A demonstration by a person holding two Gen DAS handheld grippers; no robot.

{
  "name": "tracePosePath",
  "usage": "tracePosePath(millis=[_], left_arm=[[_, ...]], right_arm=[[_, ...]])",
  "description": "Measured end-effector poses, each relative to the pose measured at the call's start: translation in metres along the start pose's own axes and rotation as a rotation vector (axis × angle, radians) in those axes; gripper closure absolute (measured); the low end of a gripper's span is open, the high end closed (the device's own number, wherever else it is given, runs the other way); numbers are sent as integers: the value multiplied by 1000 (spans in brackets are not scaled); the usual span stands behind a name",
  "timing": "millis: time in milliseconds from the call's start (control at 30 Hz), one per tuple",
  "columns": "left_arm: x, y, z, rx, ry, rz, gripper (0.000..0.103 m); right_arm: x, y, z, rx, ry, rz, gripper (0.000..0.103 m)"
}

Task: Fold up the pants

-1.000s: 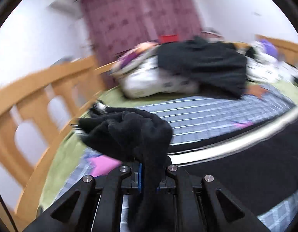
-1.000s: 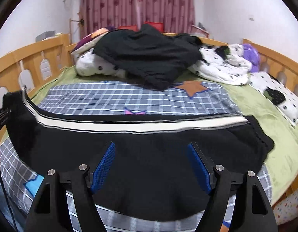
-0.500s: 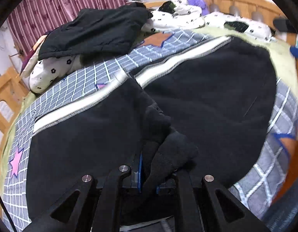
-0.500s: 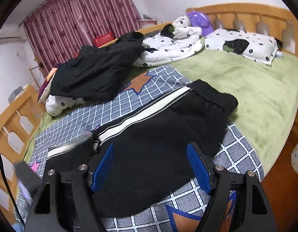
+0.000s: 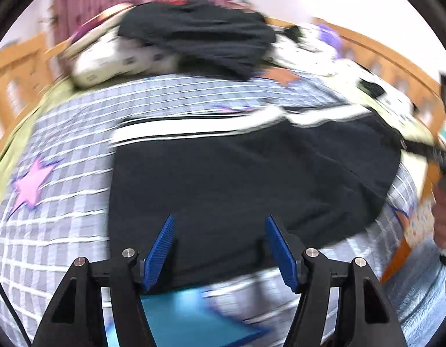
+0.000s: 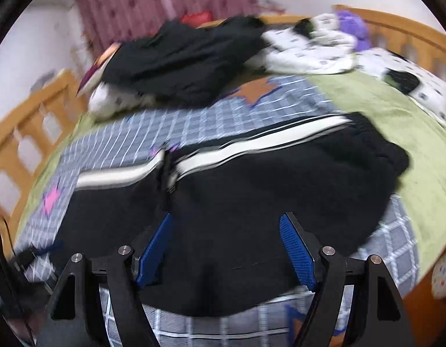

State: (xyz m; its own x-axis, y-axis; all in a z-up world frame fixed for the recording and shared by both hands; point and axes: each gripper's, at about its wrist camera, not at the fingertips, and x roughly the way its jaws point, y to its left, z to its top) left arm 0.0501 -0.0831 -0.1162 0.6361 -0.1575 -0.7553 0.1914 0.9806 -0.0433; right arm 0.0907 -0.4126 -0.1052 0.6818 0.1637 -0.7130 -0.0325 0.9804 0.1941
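The left gripper [image 5: 218, 245] is open wide and holds nothing. Half a second ago it was pinching black cloth, so it has let go. The black pants [image 6: 252, 202] lie on the checked blanket [image 6: 194, 124], folded over once, with the white stripe [image 6: 252, 147] along the far edge. The right gripper [image 6: 226, 248] is open too, above the pants. I think one fold is done. Next, grab an end and fold again.

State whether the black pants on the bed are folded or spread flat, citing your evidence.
Folded once. The black pants lie doubled on the checked blanket; the white stripe breaks where the leg end overlaps.
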Motion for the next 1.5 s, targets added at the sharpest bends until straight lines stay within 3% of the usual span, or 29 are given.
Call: tracePosePath(millis=[100,233,367,433,467,533,633,700,833,967,1033,1133,1200,1267,1400,1500], left_arm=[[-1,46,9,-35,27,136,39],[-1,93,1,-107,21,187,39],[12,118,-13,-252,80,120,39],[16,123,-16,-296,107,54,39],[16,122,-17,-294,109,57,39],[15,117,-18,-285,93,89,39],[16,117,-17,-292,76,42,39],[17,114,-18,-289,70,27,39],[34,104,-22,-254,122,59,35],[40,107,-24,-292,160,23,34],[38,112,-23,-309,154,8,34],[34,115,-22,-332,115,26,35],[36,114,-22,-322,117,28,34],[41,113,-22,-318,131,20,31],[45,115,-24,-325,133,0,28],[45,120,-24,-345,132,-21,28]], right_arm=[[11,34,7,-88,37,37,29],[23,65,19,-109,5,54,30],[65,67,-2,-46,137,87,33],[91,66,-17,-31,223,85,49],[101,65,-22,-30,255,81,57],[101,70,-25,-87,241,100,77],[64,61,-18,-53,109,194,80],[52,55,-19,-32,89,229,82],[82,64,-48,-116,228,113,81],[72,83,-58,-261,162,61,74],[68,81,-55,-245,170,71,66],[59,70,-45,-186,151,98,63],[54,65,-36,-144,113,103,51],[52,66,-33,-130,85,64,49],[82,77,-43,-215,212,-15,49],[72,86,-44,-323,160,-49,47]])
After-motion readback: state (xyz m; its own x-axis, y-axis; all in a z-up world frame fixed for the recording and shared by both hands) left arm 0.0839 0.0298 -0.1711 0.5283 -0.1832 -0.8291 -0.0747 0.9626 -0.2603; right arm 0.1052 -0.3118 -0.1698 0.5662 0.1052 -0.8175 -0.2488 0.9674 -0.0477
